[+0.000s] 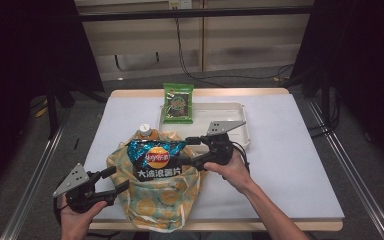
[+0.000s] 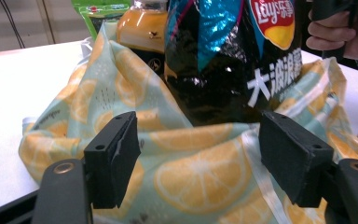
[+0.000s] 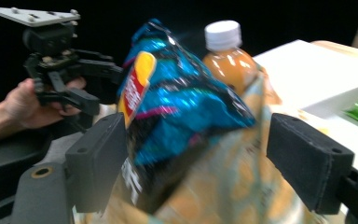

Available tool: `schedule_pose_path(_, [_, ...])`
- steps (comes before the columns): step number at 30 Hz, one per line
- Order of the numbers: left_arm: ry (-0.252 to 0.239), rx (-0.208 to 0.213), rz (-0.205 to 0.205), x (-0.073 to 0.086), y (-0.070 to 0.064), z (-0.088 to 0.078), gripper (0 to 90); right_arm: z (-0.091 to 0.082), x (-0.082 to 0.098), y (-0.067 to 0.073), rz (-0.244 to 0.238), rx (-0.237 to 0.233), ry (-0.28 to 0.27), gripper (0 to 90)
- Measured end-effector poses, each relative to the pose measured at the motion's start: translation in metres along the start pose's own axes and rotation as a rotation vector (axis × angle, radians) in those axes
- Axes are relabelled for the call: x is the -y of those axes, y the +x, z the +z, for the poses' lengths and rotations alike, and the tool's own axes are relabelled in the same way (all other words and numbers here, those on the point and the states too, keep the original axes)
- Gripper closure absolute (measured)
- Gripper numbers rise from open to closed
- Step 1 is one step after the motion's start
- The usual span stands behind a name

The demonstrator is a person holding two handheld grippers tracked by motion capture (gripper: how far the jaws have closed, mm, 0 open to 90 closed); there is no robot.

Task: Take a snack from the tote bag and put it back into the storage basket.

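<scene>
Here, the lemon-print bag (image 1: pixel 155 197) sits at the near edge of the white table (image 1: pixel 290 165), its bottom hanging slightly past the front lip at 6 o'clock. Standing in its open mouth is the blue chip packet (image 1: pixel 156 157), upright, with an orange juice bottle (image 1: pixel 145 133) tucked just behind it at 11 o'clock from the packet.

The left gripper (image 1: pixel 114 181) waits at the bag's 9 o'clock side, its jaws spread wide and pinching nothing; in the left gripper view the bag (image 2: pixel 191 172) lies between the two black pads with clear fabric showing on both sides of each. The right gripper (image 1: pixel 192 151) comes in from 3 o'clock, and its jaws also stand apart: in the right gripper view the packet (image 3: pixel 177 107) rises between them, near the left pad but, as far as the blurred frame shows, not pressed by it.

Behind the bag at 1 o'clock lies a white tray (image 1: pixel 230 122), with a green snack packet (image 1: pixel 178 102) resting across its far-left rim. Bare tabletop stretches at 3 o'clock and at 10 o'clock, giving free room on both flanks; the front edge leaves none.
</scene>
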State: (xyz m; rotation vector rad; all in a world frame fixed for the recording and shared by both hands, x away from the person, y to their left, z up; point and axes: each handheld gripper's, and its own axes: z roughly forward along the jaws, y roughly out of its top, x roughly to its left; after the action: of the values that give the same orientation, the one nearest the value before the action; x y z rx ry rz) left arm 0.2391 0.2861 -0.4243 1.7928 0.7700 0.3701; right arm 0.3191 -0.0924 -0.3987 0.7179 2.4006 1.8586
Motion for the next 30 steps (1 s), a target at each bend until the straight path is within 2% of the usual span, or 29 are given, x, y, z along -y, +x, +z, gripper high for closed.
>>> schedule_pose_path(3, [-0.002, 0.018, -0.005, -0.004, 0.000, 0.003, 31.0, 0.007, -0.003, 0.002, -0.008, -0.013, 0.001, 21.5])
schedule_pose_path(7, [-0.012, 0.026, 0.010, -0.014, -0.001, 0.006, 34.5, 0.017, -0.005, 0.000, 0.012, -0.033, -0.001, 25.3])
schedule_pose_path(8, [-0.011, 0.035, 0.024, -0.017, -0.001, 0.007, 35.7, 0.019, -0.006, 0.000, 0.016, -0.041, 0.001, 25.3])
schedule_pose_path(12, [0.009, 0.042, 0.022, -0.027, 0.003, 0.019, 36.8, 0.025, -0.007, 0.001, 0.022, -0.062, 0.013, 28.9])
schedule_pose_path(14, [0.013, 0.075, 0.008, -0.029, 0.007, 0.025, 36.1, 0.026, -0.008, 0.001, 0.024, -0.055, 0.033, 31.0])
schedule_pose_path(17, [0.015, 0.076, 0.006, -0.027, 0.006, 0.029, 34.7, 0.024, -0.008, 0.002, 0.038, -0.050, 0.048, 38.5])
schedule_pose_path(18, [0.012, 0.102, 0.007, -0.024, 0.005, 0.032, 34.6, 0.023, -0.009, 0.002, 0.039, -0.050, 0.045, 40.8])
schedule_pose_path(19, [0.022, 0.096, 0.007, -0.023, 0.004, 0.033, 34.6, 0.023, -0.009, 0.002, 0.040, -0.051, 0.045, 44.1])
schedule_pose_path(20, [0.028, 0.120, 0.007, -0.020, 0.003, 0.035, 34.7, 0.023, -0.009, 0.002, 0.045, -0.056, 0.045, 46.4])
schedule_pose_path(23, [0.052, 0.122, 0.026, -0.015, -0.002, 0.036, 35.4, 0.025, -0.008, 0.005, 0.059, -0.046, 0.040, 51.5])
schedule_pose_path(27, [0.066, 0.148, 0.048, -0.013, -0.005, 0.035, 45.1, 0.024, -0.009, 0.009, 0.051, -0.038, 0.045, 56.2])
schedule_pose_path(30, [0.071, 0.158, 0.062, -0.012, -0.008, 0.037, 47.5, 0.025, -0.007, 0.013, 0.042, -0.046, 0.038, 60.0])
